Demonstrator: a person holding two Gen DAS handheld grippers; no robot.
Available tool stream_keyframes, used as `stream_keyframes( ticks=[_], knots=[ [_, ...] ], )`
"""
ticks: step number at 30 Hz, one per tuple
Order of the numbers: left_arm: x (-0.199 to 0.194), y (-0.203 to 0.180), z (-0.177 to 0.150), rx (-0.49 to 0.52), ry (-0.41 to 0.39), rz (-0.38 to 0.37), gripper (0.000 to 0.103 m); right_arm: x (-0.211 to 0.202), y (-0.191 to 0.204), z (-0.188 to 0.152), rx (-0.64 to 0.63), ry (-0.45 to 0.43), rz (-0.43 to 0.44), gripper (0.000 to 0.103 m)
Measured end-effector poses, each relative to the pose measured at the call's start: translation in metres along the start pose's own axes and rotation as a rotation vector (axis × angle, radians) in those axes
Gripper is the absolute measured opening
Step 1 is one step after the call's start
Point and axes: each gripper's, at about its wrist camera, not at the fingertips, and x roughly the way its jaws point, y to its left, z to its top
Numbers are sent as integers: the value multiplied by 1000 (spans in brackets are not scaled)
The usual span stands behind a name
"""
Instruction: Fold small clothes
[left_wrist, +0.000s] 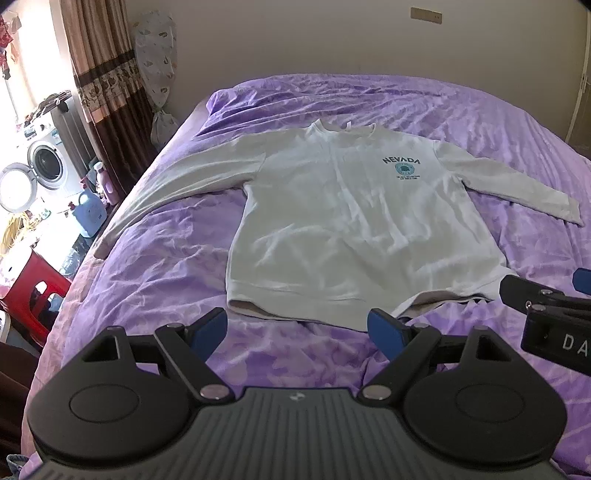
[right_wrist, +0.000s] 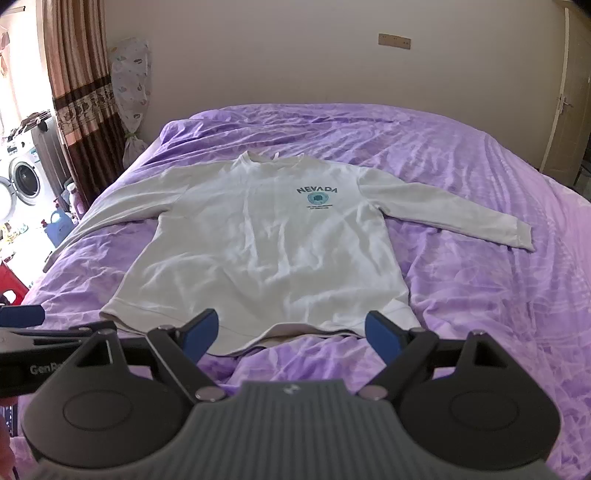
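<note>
A white long-sleeved sweatshirt (left_wrist: 343, 225) lies spread flat, front up, on a purple bedsheet (left_wrist: 147, 280), sleeves stretched out to both sides and the collar at the far end. The left gripper (left_wrist: 297, 328) hangs over the sheet just short of the hem, its blue-padded fingers (left_wrist: 208, 330) spread wide with nothing between them. The hem's middle stretch lies straight ahead of this claw, close to its tips but not touching. The right gripper (right_wrist: 291, 330) is likewise spread wide and empty. From it, the hem (right_wrist: 258, 332) lies just beyond the fingertips, and the garment's body runs away ahead. The printed "NEVADA" badge (right_wrist: 317, 197) sits far ahead, slightly right of the claw's centre line. The two grippers hover side by side, near each other.
</note>
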Motion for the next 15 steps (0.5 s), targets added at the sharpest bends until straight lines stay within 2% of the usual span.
stream_keyframes(
  ticks=[15],
  knots=[
    [-3,-2,1,-8,-1,-7,100,1,0,-2,19,4,-7,83]
  ],
)
